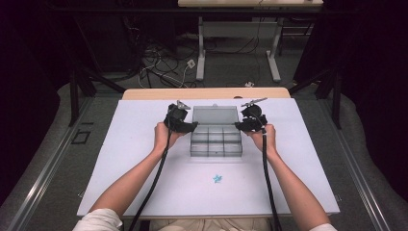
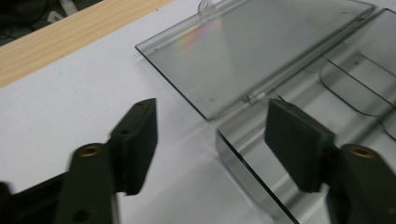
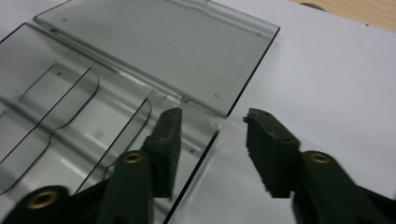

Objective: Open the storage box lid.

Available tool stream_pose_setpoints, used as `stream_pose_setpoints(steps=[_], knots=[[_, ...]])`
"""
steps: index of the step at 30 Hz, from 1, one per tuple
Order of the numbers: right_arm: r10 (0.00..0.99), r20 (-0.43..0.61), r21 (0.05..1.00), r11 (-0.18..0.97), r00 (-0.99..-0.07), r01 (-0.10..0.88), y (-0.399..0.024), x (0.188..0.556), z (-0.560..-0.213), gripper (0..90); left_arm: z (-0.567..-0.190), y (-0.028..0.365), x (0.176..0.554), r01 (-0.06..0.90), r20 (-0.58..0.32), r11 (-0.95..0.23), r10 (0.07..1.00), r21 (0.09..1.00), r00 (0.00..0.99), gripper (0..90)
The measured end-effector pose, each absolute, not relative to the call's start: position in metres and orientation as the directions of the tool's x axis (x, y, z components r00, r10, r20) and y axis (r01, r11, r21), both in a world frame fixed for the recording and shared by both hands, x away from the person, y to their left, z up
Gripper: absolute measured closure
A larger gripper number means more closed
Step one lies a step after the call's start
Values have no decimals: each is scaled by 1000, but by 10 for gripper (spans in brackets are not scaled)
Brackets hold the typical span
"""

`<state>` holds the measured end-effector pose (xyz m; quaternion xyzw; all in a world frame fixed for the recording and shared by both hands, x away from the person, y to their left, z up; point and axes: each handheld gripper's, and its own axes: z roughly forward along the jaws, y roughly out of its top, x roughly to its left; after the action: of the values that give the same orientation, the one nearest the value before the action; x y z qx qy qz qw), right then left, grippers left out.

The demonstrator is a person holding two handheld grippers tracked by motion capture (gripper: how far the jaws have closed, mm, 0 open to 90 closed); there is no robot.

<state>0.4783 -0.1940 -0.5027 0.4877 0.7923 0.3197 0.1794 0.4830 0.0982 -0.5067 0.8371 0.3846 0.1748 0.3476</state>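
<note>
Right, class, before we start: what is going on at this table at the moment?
A person holds a gripper in each hand at either end of a clear plastic compartment box on a white table. The box's lid lies folded back, flat. The left gripper and the right gripper each straddle an end wall of the box with jaws apart, not pressing it. A small blue thing lies nearer the person.

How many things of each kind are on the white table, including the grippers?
Clear plastic compartment box, lid open: 1
Small blue star-shaped thing: 1
Black grippers: 2, the left gripper and the right gripper
Total: 4
</note>
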Motion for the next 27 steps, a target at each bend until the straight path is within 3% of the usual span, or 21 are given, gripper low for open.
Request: stream_pose_setpoints(steps=[5,10,27], knots=[[856,52,698,337,-514,632,-199,453,-502,363,-503,107,460,497,27,-482,737,721,675,184],[830,84,702,343,-551,624,-202,433,-504,267,-502,120,434,473,43,-496,722,728,691,141],[782,121,700,369,-611,611,-212,387,-515,150,-511,153,379,474,50,-510,717,718,695,2]])
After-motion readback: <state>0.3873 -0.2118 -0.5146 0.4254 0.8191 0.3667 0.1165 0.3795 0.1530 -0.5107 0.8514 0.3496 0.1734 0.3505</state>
